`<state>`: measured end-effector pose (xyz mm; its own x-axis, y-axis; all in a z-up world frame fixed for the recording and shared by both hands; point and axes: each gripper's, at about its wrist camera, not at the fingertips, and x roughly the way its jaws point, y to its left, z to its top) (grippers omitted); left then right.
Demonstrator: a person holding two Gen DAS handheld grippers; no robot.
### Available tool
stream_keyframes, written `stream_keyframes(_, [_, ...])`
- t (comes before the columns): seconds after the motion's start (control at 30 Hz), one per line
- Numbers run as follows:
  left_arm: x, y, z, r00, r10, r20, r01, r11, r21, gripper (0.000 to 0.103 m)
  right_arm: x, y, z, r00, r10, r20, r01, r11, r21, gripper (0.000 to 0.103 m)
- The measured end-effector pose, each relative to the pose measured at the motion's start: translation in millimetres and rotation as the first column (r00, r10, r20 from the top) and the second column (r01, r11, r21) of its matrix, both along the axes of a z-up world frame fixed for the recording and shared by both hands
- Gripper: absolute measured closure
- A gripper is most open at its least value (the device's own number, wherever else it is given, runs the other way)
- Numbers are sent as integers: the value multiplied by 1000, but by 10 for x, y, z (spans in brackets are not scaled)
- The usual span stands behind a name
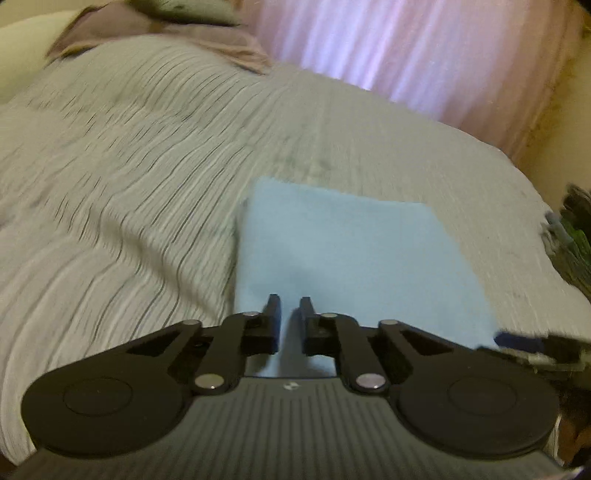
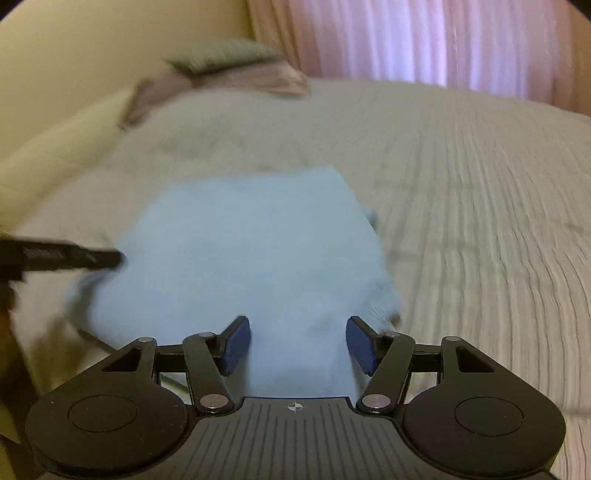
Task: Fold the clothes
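Observation:
A light blue garment [image 1: 343, 251] lies folded into a flat rectangle on the striped grey bedspread [image 1: 110, 166]. My left gripper [image 1: 289, 299] hovers over its near edge, jaws almost together with only a narrow slit; the fabric under them looks flat and unlifted. In the right wrist view the same garment [image 2: 240, 240] fills the middle, its near right corner bunched. My right gripper [image 2: 298, 321] stands open above it, blue pads wide apart, nothing pinched. The left gripper [image 2: 110, 258] shows as a dark bar at the garment's left edge. A blue pad of the right gripper [image 1: 517, 338] shows by the garment's right corner.
A mauve cloth [image 1: 159, 29] and a grey-green pillow [image 2: 221, 59] lie at the bed's far end. Pink curtains [image 2: 424, 37] hang behind the bed. Dark clutter [image 1: 572, 240] sits off its right side. Both views are motion-blurred.

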<state>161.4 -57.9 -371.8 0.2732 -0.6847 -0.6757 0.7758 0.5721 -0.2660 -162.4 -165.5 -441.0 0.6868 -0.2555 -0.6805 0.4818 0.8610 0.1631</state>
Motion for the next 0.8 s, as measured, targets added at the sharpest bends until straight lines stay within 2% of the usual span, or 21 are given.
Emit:
stream_keyframes(0.1, [-134,83,172,999,11,40,-11,1000,-12,92,-37,22,62,1000,-21,10,21,1000,9,40])
stream_keyframes(0.2, [-299,119,259,997,15,78,-17,1000,22,87,-157,96,110,999,-40,-11,40,998,39,40])
stream_keyframes(0.23, [-354,130,263,997,16,77,-19,999,37,86,-190,113,123,998,-50,-23,52,997,52,37])
stream_keyframes(0.27, [-410,141,266,997,17,77,-21,998,52,80,-200,120,116,997,-61,-36,63,996,62,23])
stream_keyframes(0.33, [-531,179,266,996,11,86,-17,997,73,75,-257,160,135,996,-77,-55,80,994,68,16])
stream_keyframes(0.53, [-793,267,245,991,-4,134,-15,989,145,67,-360,253,242,992,-101,-70,106,991,84,16])
stream_keyframes(0.8, [-918,360,231,991,-9,130,-13,985,171,62,-526,357,359,991,-105,-82,111,991,76,16])
